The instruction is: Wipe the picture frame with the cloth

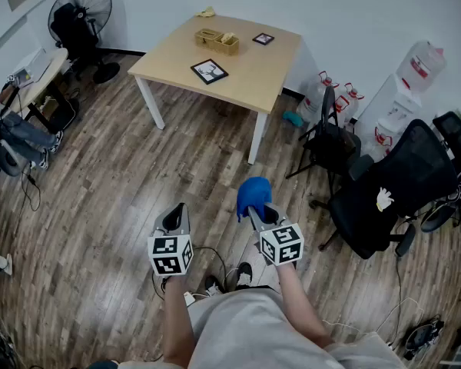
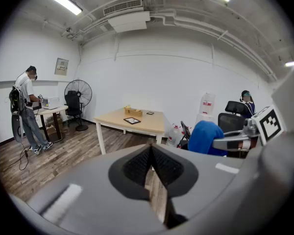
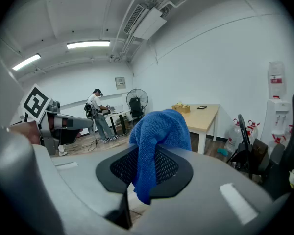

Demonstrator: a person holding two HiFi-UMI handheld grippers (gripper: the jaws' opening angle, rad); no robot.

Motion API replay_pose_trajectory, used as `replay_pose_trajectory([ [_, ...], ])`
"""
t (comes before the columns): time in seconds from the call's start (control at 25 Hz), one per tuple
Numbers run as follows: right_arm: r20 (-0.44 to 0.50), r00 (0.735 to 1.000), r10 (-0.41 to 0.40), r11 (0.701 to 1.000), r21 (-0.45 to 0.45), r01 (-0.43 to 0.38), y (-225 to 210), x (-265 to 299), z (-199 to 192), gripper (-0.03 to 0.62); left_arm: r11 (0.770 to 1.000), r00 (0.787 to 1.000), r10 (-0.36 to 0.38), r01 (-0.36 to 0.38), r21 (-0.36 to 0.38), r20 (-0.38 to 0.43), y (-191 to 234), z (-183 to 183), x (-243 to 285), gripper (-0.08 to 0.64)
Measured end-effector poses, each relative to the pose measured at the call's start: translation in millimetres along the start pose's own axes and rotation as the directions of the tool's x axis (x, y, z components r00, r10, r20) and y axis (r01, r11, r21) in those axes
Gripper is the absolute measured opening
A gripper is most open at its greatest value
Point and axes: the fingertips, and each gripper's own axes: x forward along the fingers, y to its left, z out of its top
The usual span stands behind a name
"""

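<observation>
Two picture frames lie on the wooden table far ahead: a larger black one near its front edge and a small one further back. My right gripper is shut on a blue cloth, which drapes over its jaws. My left gripper is shut and holds nothing; its jaws meet in the left gripper view. Both grippers hang over the wood floor, well short of the table. The larger frame also shows in the left gripper view.
A wooden box and a yellow object sit on the table. A black office chair, a folding chair and water bottles stand at right. A fan and a person at a desk are at left.
</observation>
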Motion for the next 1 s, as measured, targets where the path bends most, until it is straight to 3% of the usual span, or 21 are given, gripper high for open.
replay_pose_trajectory([
  [0.32, -0.001, 1.000, -0.008, 1.000, 0.030, 0.008, -33, -16, -18, 0.051, 1.000, 1.000, 0.016, -0.016, -0.008, 0.018, -16, -5, 1, 0.052],
  [0.6, 0.022, 0.999, 0.034, 0.997, 0.072, -0.035, -57, -19, -24, 0.051, 0.999, 0.999, 0.042, -0.042, 0.021, 0.001, -30, -15, 3, 0.052],
  [1.0, -0.004, 0.995, 0.101, 0.993, 0.068, -0.100, -59, 14, -23, 0.051, 0.996, 0.996, 0.085, -0.085, 0.023, -0.020, -11, -13, 24, 0.052],
])
